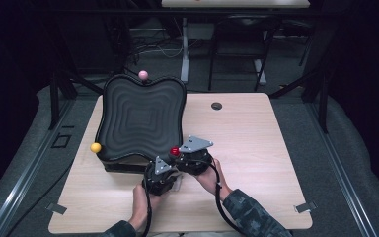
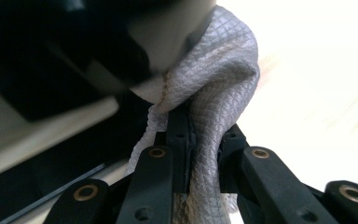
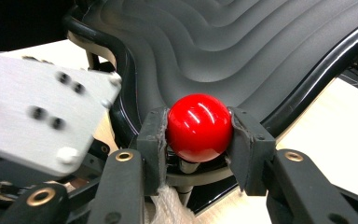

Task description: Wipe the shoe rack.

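A black board with a wavy ribbed top (image 1: 140, 116) stands on the left half of the wooden table (image 1: 246, 148). Ball knobs sit at its corners: pink (image 1: 143, 74) at the far edge, yellow (image 1: 95, 147) at the near left, red (image 1: 174, 151) at the near right. My right gripper (image 3: 199, 135) is shut on the red knob (image 3: 199, 127), one jaw on each side. My left gripper (image 2: 191, 140) is shut on a grey quilted cloth (image 2: 219, 70) that bunches up against the board's underside. In the high view the left gripper (image 1: 164, 167) sits right beside the right gripper (image 1: 177, 153).
A small round black grommet (image 1: 216, 105) lies in the table's far middle. Tape tabs mark the near corners (image 1: 303, 207). The left gripper's grey plate (image 3: 37, 121) crowds the right gripper's left side. Dark desk legs and cables stand beyond the table.
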`<state>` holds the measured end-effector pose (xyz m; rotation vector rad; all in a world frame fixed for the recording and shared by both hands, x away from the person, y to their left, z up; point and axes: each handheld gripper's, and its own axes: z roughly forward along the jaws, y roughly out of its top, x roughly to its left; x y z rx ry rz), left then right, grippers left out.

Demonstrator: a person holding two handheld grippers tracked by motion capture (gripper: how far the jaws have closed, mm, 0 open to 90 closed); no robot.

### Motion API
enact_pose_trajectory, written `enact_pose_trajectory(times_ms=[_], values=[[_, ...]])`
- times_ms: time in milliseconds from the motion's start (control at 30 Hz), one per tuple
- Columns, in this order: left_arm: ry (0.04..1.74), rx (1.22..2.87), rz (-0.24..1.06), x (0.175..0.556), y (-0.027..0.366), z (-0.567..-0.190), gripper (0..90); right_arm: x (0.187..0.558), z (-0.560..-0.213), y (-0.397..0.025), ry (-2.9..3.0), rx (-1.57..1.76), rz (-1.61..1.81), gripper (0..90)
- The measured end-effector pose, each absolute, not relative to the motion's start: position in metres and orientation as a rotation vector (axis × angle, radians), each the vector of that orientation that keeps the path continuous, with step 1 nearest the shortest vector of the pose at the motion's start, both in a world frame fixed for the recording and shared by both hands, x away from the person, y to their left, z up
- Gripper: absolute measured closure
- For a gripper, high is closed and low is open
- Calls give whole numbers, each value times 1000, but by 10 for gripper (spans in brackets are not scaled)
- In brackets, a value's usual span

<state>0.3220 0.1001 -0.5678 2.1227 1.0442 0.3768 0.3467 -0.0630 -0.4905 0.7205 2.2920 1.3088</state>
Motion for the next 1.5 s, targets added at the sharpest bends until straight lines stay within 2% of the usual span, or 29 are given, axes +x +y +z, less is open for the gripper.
enact_pose_trajectory(times_ms=[133, 700, 1500], values=[[1060, 2157, 343, 325, 100, -572, 795, 347, -491, -63, 2292, 721, 1309, 601], [1108, 2155, 422, 322, 108, -572, 794, 346, -490, -63, 2291, 718, 1305, 601], [1269, 2063, 456, 323, 142, -573, 792, 347, -490, -62, 2291, 713, 1293, 600]])
